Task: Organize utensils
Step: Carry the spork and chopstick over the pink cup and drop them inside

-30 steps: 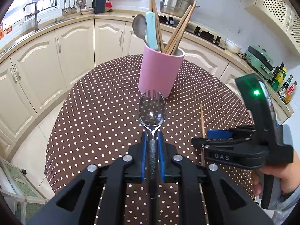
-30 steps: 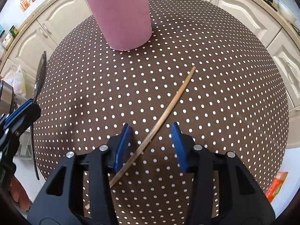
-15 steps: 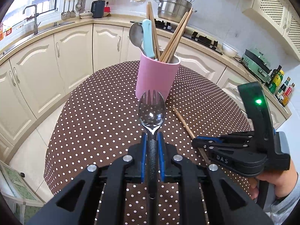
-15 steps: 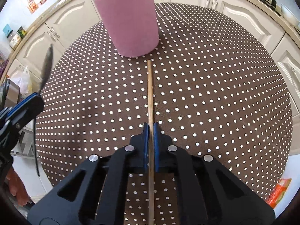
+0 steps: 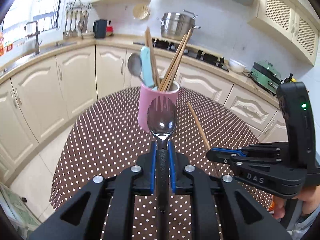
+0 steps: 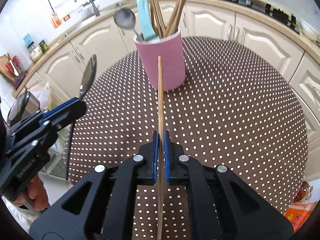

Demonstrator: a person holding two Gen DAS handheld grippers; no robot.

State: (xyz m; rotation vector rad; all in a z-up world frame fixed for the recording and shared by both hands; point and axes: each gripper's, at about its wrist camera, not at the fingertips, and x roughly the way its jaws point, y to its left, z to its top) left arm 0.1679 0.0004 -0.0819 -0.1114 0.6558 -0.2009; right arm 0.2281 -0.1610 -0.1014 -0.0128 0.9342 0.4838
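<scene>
My left tool [image 5: 162, 154] grips a spork [image 5: 162, 120] by its handle; my right tool [image 6: 160, 140] is clenched on a single chopstick [image 6: 159, 100], lifted off the dotted counter [image 6: 240, 120]. Beyond, near the counter's far edge, stands the pink utensil holder [image 6: 166, 60].

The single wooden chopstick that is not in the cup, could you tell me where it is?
The wooden chopstick is clamped in the right gripper, above the dotted tablecloth, its tip toward the pink cup.

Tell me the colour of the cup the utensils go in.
Pink, with a white inside rim: the cup shows best in the right wrist view.
</scene>
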